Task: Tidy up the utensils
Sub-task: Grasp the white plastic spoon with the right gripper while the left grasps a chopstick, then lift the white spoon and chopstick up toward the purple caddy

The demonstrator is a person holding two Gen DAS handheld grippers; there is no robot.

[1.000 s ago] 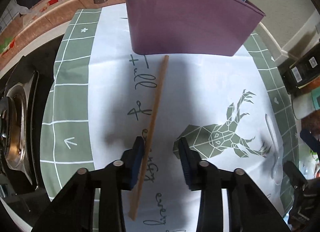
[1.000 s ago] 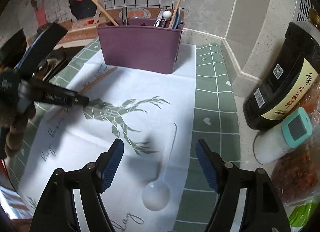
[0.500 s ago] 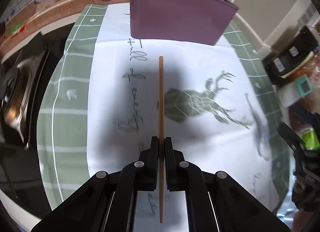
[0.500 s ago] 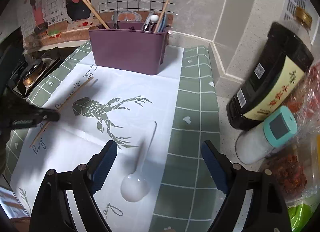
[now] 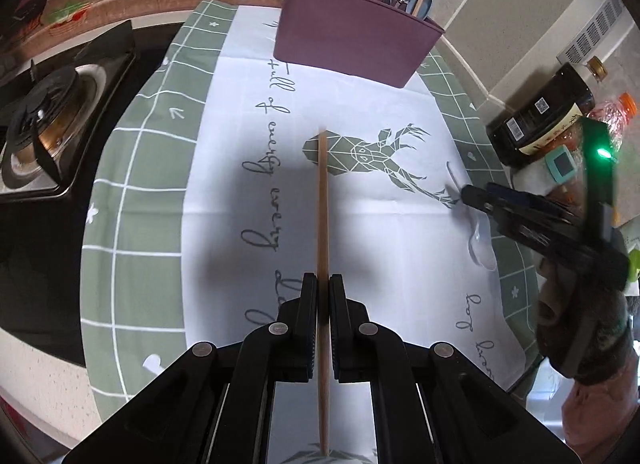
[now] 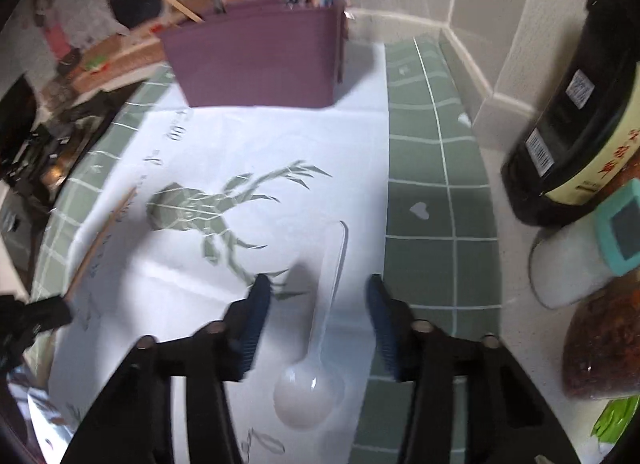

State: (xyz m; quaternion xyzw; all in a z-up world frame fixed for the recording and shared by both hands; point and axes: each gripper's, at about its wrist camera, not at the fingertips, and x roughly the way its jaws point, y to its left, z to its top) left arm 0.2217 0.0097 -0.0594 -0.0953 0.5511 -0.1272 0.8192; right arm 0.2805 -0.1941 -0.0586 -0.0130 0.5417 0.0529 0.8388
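My left gripper (image 5: 323,284) is shut on a wooden chopstick (image 5: 322,200) and holds it above the white and green mat; the chopstick also shows in the right wrist view (image 6: 102,240). A purple utensil holder (image 5: 352,48) with several utensils in it stands at the far end of the mat, also in the right wrist view (image 6: 260,56). My right gripper (image 6: 318,288) is open and low over the mat, its fingers on either side of the handle of a clear plastic spoon (image 6: 316,352). The spoon also shows in the left wrist view (image 5: 480,244).
A gas stove (image 5: 44,132) lies left of the mat. A dark sauce bottle (image 6: 580,112), a white shaker with a teal lid (image 6: 580,264) and a bag of red food (image 6: 608,344) stand at the right. Tiled wall behind.
My left gripper closed on the chopstick and lifted it back from the holder. My right gripper moved down and forward, so its fingers now straddle the spoon's handle.
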